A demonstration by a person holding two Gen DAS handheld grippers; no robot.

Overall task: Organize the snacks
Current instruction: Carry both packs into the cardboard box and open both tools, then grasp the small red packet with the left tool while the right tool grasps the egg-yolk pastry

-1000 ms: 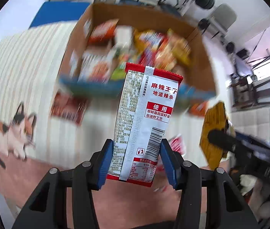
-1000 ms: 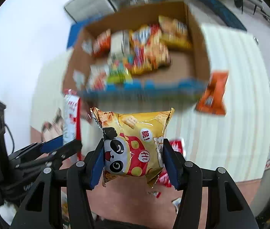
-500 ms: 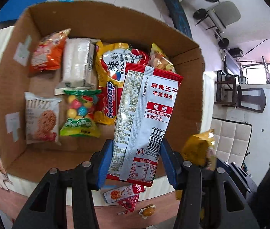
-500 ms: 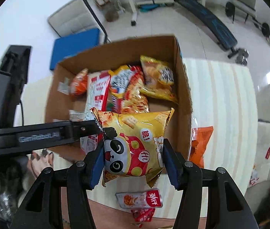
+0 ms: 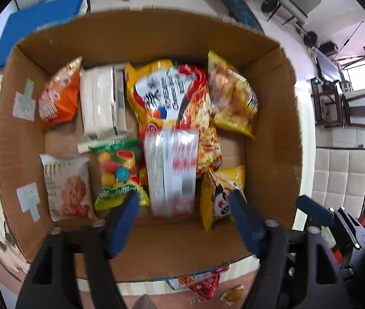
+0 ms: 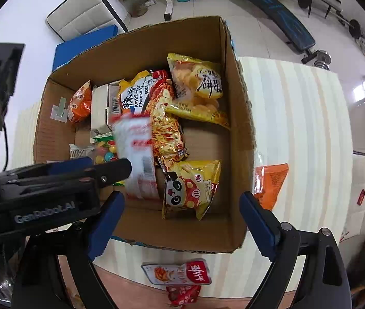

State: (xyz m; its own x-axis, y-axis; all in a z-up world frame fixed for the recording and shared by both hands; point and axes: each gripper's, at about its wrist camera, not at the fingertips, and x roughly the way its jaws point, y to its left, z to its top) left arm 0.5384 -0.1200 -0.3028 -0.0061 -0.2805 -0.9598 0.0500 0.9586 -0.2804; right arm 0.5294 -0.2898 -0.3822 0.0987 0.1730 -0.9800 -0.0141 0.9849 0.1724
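Observation:
An open cardboard box (image 5: 272, 134) (image 6: 239, 118) holds several snack packs. My left gripper (image 5: 183, 219) is open above its near side; the white and red spicy-strip pack (image 5: 172, 172) is motion-blurred just beyond its fingers, free of them, also seen in the right wrist view (image 6: 137, 154). My right gripper (image 6: 179, 221) is open and empty over the box's near edge. The yellow panda chip bag (image 6: 190, 188) (image 5: 219, 193) lies in the box's near right corner, apart from the fingers.
An orange pack (image 6: 270, 182) lies on the striped mat (image 6: 298, 128) right of the box. A red and white sachet (image 6: 177, 274) and a small red pack (image 6: 182, 293) lie in front of it. The left gripper's body (image 6: 40, 185) fills the right view's left side.
Both grippers have opened over the box. The spicy-strip pack has left the left gripper and is dropping in; the panda bag has left the right gripper and lies in the box.

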